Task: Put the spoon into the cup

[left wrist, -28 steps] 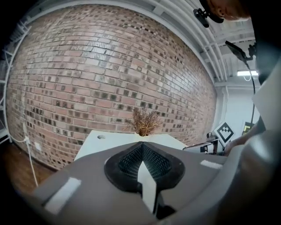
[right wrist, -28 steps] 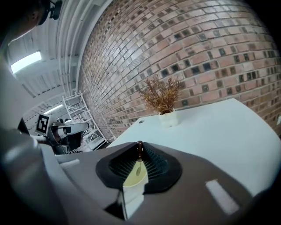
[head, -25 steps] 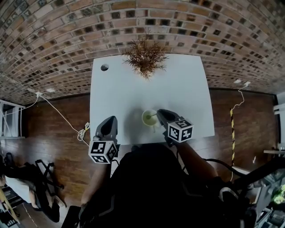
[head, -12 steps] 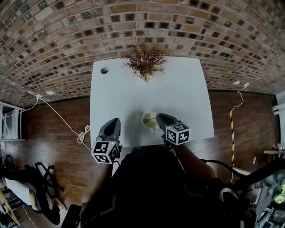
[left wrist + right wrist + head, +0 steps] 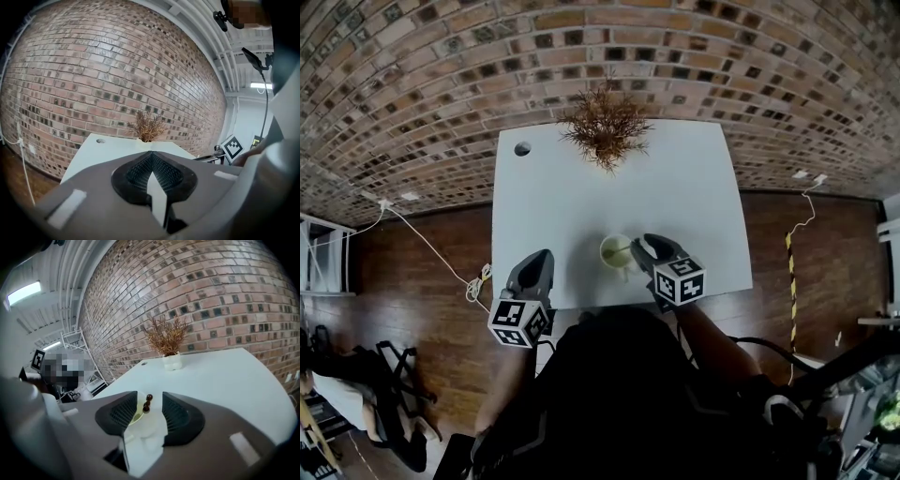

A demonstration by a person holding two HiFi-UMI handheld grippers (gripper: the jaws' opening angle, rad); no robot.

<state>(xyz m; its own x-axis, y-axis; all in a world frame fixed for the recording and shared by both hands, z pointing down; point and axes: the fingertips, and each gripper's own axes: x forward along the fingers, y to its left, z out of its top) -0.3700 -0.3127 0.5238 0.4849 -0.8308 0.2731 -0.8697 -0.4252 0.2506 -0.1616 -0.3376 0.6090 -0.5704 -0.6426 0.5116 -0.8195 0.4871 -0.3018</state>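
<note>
A white cup [image 5: 616,251] with a pale green inside stands near the white table's [image 5: 581,187] front edge. The spoon [image 5: 148,403] stands in it, its dark beaded handle end poking up. My right gripper [image 5: 150,397] is just right of the cup [image 5: 140,427]. Its jaws have just been opening and now stand apart on either side of the spoon handle, and no pad presses on it. In the head view this gripper [image 5: 641,246] almost touches the cup. My left gripper [image 5: 538,257] hovers at the table's front left, shut and empty [image 5: 151,155].
A dried plant in a white pot [image 5: 606,127] stands at the table's far edge by the brick wall. A round cable hole [image 5: 522,148] is in the far left corner. Cables [image 5: 441,253] lie on the wooden floor to the left.
The right gripper's jaws have spread apart and its head has shifted slightly right. The spoon stays in the cup. The left gripper has barely moved.
</note>
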